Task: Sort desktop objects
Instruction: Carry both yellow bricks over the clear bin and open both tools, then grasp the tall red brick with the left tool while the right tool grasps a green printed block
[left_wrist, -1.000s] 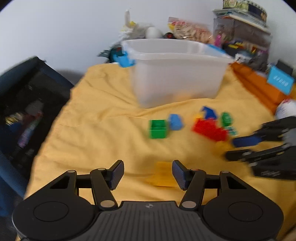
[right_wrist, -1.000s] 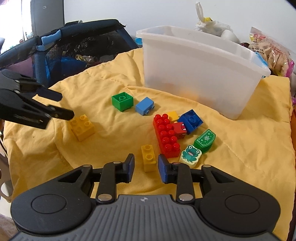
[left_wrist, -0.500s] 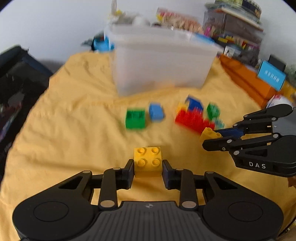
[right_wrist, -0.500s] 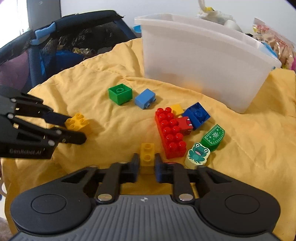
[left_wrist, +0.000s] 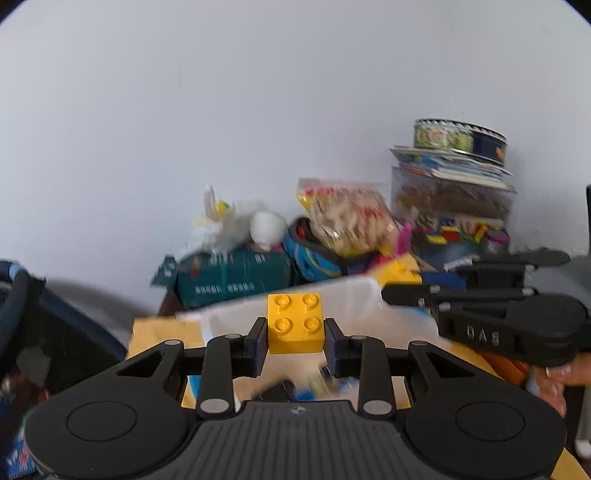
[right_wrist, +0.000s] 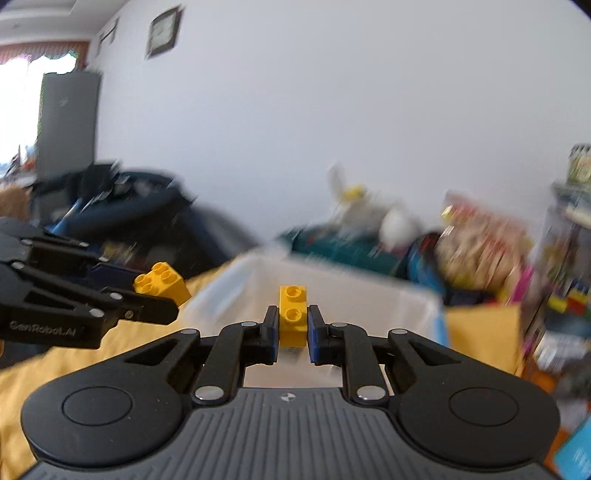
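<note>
Left gripper (left_wrist: 295, 341) clamps square yellow brick (left_wrist: 294, 323); right gripper (right_wrist: 292, 334) clamps narrow yellow brick (right_wrist: 293, 315), studs up, long axis forward.

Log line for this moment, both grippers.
left gripper: shut on four-stud yellow brick | right gripper: shut on two-stud yellow brick | white bin: just ahead

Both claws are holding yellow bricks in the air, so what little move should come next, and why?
Probably carry both forward until they hang over the clear bin, then let go. The left claw grips a four-stud yellow brick, the right claw a narrow two-stud yellow brick, and the bin sits just ahead.
</note>
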